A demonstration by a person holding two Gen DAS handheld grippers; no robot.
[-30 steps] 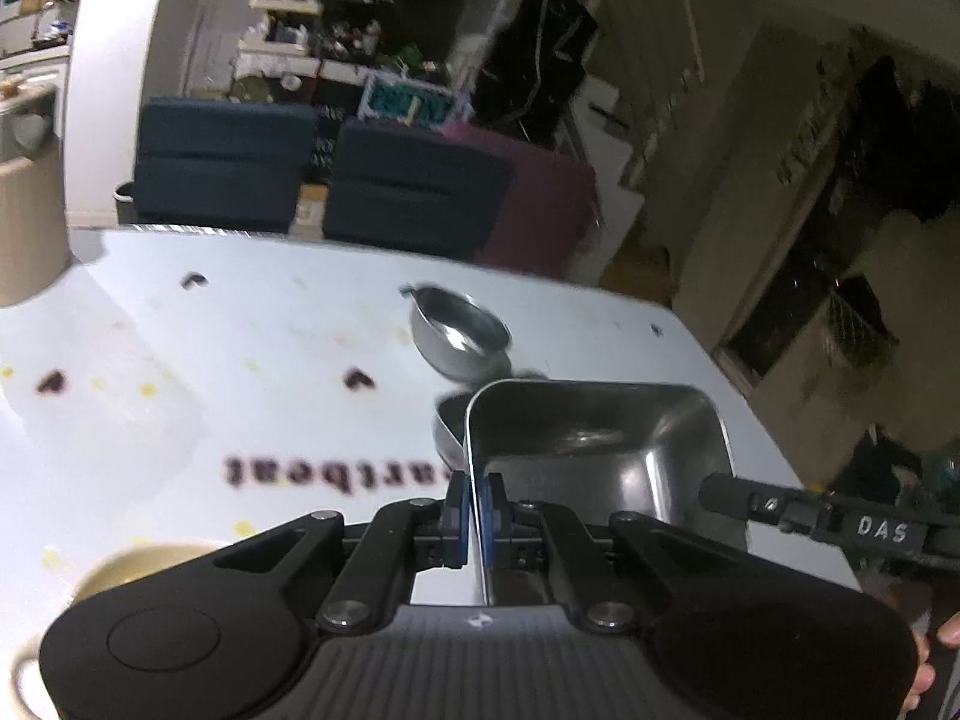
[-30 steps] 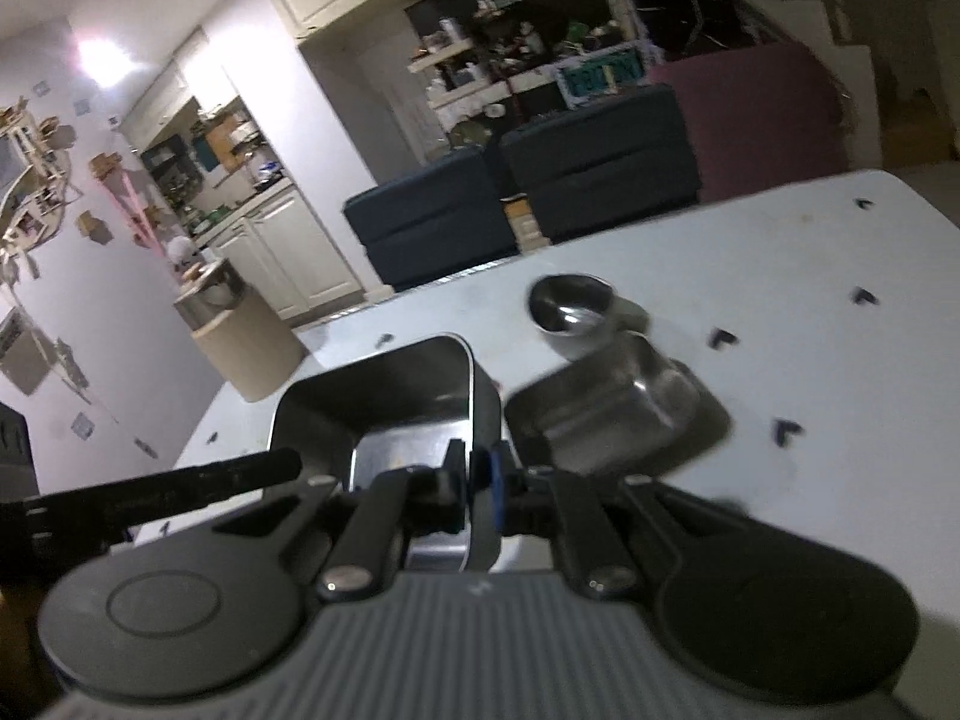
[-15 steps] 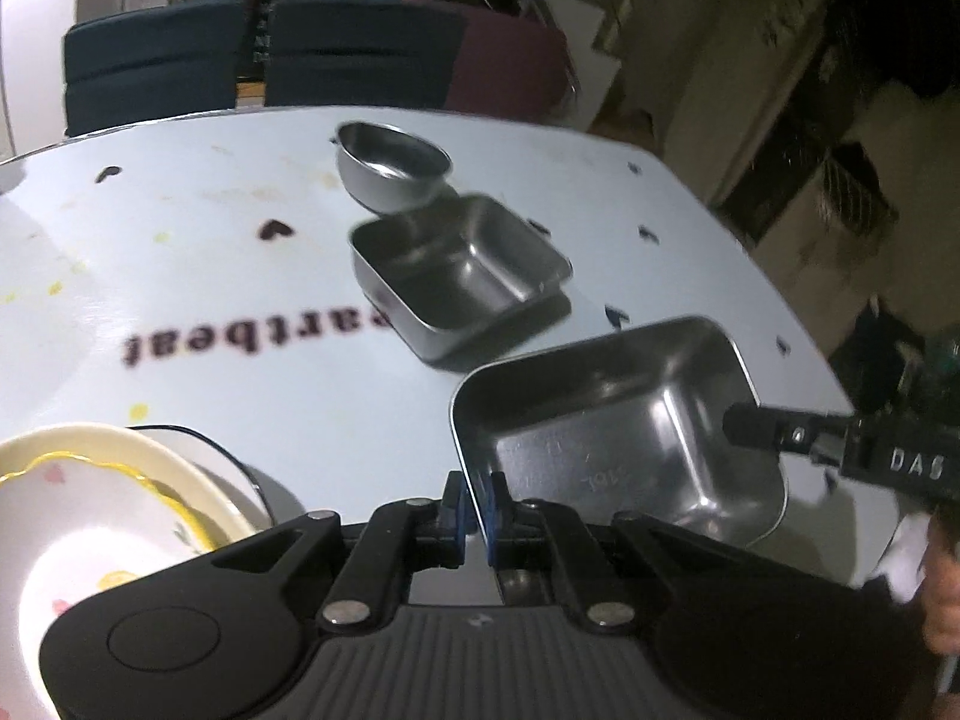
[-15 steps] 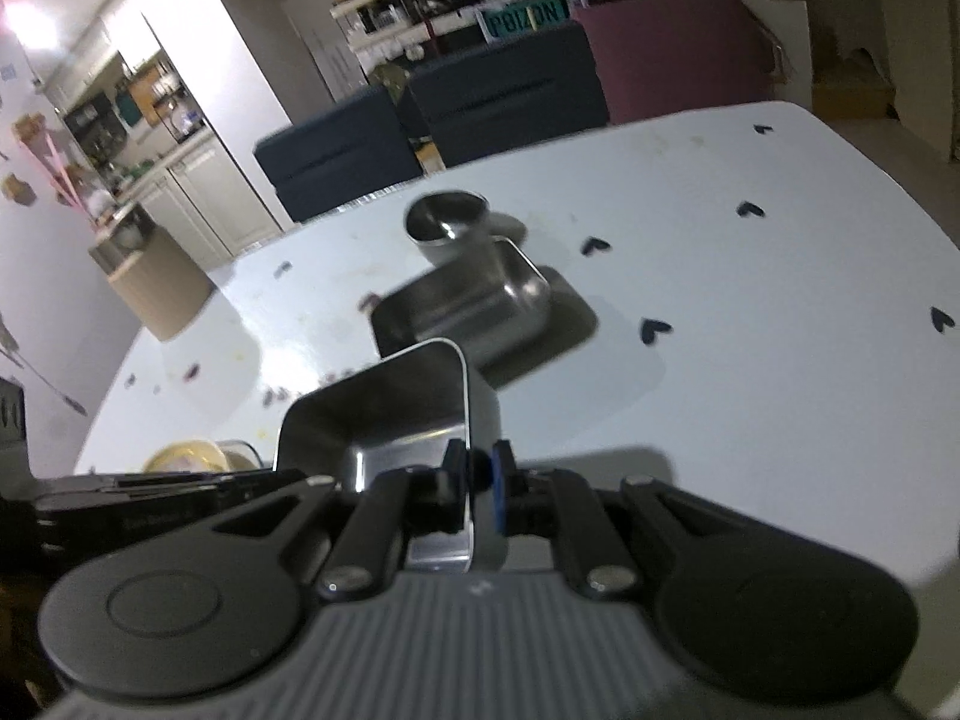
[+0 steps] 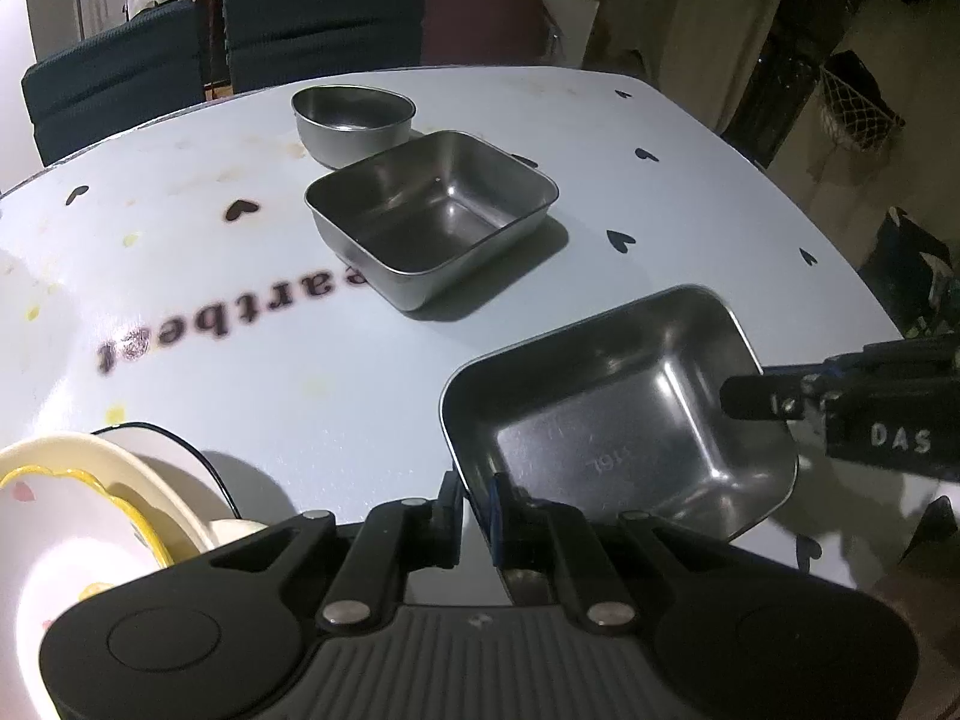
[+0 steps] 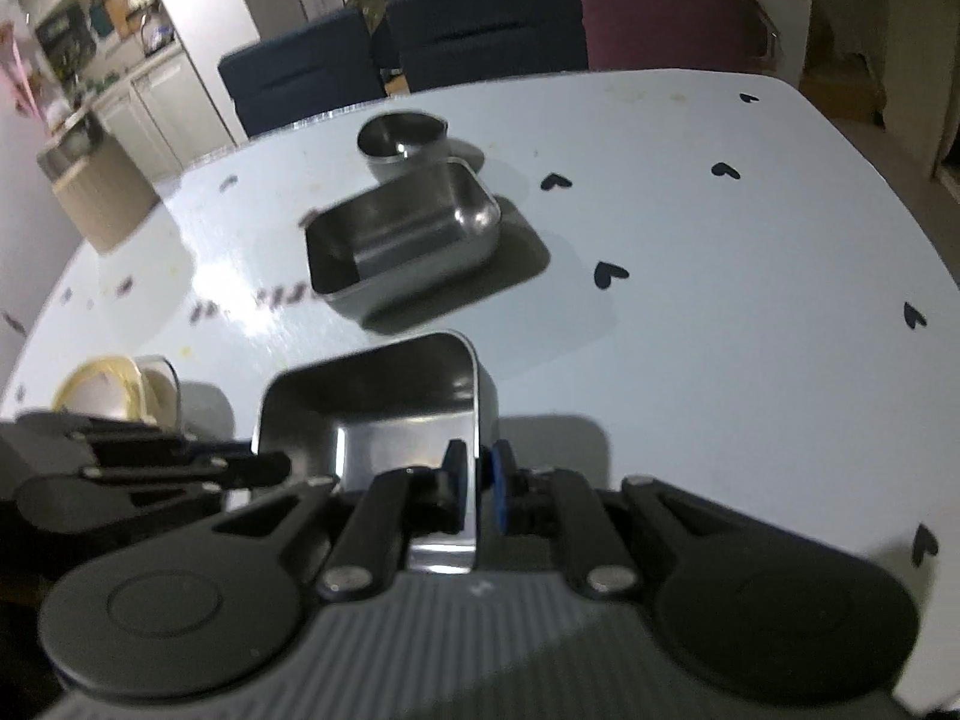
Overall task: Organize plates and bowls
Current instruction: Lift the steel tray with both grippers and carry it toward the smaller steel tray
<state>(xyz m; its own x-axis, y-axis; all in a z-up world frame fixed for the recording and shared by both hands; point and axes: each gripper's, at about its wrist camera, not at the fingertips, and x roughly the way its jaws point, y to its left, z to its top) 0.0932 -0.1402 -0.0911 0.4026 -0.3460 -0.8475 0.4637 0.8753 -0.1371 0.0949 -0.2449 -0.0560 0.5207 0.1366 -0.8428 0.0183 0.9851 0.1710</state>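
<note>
A rectangular steel tray sits low over the white table, near its front edge. My left gripper pinches the tray's near rim; its jaws are starting to open, with the rim still between the pads. My right gripper is shut on the tray's right wall and shows from the side in the left wrist view. Farther back rest a second steel tray and a round steel bowl just behind it.
Stacked cream ceramic bowls stand at the front left, close to the left gripper. Dark chairs line the table's far side. The table edge curves away on the right, with bare tabletop beside the trays.
Both grippers have come down with the tray, from well above the table to just over it. The views now tilt downward, and the ceramic bowls have come into sight at the left.
</note>
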